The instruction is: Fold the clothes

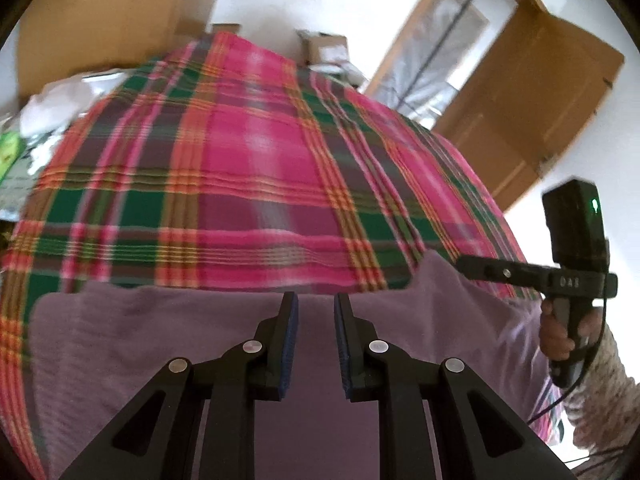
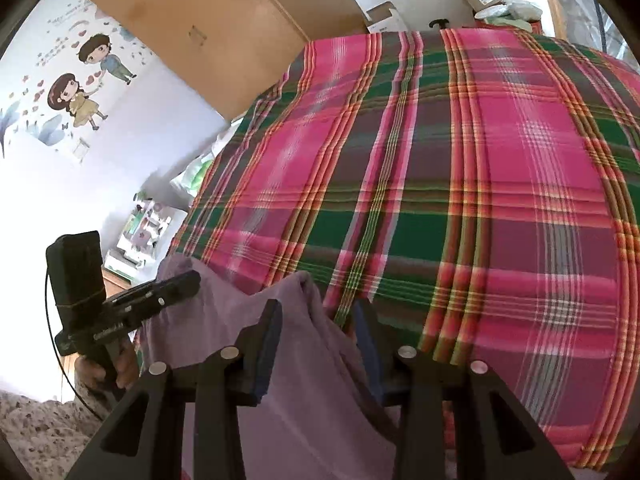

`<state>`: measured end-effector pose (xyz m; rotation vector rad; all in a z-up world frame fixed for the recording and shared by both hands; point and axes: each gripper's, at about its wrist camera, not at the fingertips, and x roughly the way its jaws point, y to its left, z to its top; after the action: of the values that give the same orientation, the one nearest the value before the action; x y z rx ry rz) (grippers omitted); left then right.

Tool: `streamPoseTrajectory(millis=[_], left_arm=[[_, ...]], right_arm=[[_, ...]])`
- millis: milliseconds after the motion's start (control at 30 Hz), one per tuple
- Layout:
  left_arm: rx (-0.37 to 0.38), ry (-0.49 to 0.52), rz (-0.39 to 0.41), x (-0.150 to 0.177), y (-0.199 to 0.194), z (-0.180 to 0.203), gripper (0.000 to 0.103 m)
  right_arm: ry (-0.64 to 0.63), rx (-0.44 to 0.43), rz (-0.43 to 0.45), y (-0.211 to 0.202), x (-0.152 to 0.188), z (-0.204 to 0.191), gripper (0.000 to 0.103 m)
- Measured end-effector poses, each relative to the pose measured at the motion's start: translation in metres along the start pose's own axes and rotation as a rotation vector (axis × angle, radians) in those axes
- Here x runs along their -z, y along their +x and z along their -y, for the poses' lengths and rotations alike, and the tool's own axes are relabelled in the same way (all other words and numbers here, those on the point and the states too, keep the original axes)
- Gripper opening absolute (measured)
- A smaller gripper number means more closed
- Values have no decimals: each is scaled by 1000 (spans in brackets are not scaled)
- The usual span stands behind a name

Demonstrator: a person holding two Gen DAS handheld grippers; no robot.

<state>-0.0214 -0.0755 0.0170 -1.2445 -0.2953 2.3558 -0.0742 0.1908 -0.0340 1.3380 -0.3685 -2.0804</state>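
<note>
Left gripper [image 1: 316,344]: jaws stand apart with bare lilac cloth showing in the gap, nothing between the pads; the tips hang over the purple garment [image 1: 140,344] near its far edge. Right gripper [image 2: 318,344]: jaws also apart, but a raised fold of the same garment runs up between them toward 12 o'clock, its peak just past the tips; the cloth lies against the left-hand pad, and whether the other pad touches it cannot be told, since the fold hides it. In the left wrist view the right gripper [image 1: 464,266] sits at 3 o'clock with its tip at a lifted corner of the garment, a hand [image 1: 554,332] on the grip. In the right wrist view the left gripper [image 2: 188,280] sits at 9 o'clock at the opposite corner. The garment lies at the near side of the bed, on the plaid bedspread [image 1: 248,152], its long axis running from 9 to 3 o'clock between the two grippers, its far hem facing 12 o'clock. Judgement: the right gripper is the better placed to close, with cloth already in its gap; the left must drop onto the hem below before any grip. Any fold would carry toward 12 o'clock over open bedspread. Cardboard boxes [image 2: 224,28] stand well beyond the bed.
</note>
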Motion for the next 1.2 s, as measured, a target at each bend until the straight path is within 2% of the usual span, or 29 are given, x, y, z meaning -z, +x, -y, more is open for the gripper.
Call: streamPoseTrajectory(millis=[133, 200, 300, 500, 633, 733, 833, 933, 1033, 1133, 1200], left_arm=[[30, 43, -33, 3, 12, 18, 19], [26, 49, -49, 4, 19, 20, 19], [26, 52, -63, 3, 26, 21, 19], [38, 19, -39, -5, 36, 14, 19], [42, 18, -34, -5, 36, 14, 19], [36, 17, -36, -6, 36, 15, 19], [14, 29, -39, -6, 34, 20, 19], [22, 37, -37, -5, 31, 25, 19], [45, 45, -33, -4, 30, 31, 19], [61, 61, -39, -4, 32, 39, 19], [65, 70, -48, -2, 34, 43, 19]], right_arm=[[-17, -41, -52, 23, -8, -8, 39], [-67, -30, -79, 31, -10, -16, 7], [-132, 30, -61, 32, -12, -23, 7], [-100, 85, -54, 44, -16, -16, 7], [-113, 111, -54, 46, -17, -16, 12], [-70, 97, -42, 34, -20, -9, 20], [-68, 109, 15, 6, -17, -3, 20], [-54, 173, 74, -31, -5, 10, 20], [-43, 226, 97, -52, 10, 21, 22], [-65, 271, 82, -64, 30, 29, 27], [-103, 338, 61, -65, 45, 30, 27]])
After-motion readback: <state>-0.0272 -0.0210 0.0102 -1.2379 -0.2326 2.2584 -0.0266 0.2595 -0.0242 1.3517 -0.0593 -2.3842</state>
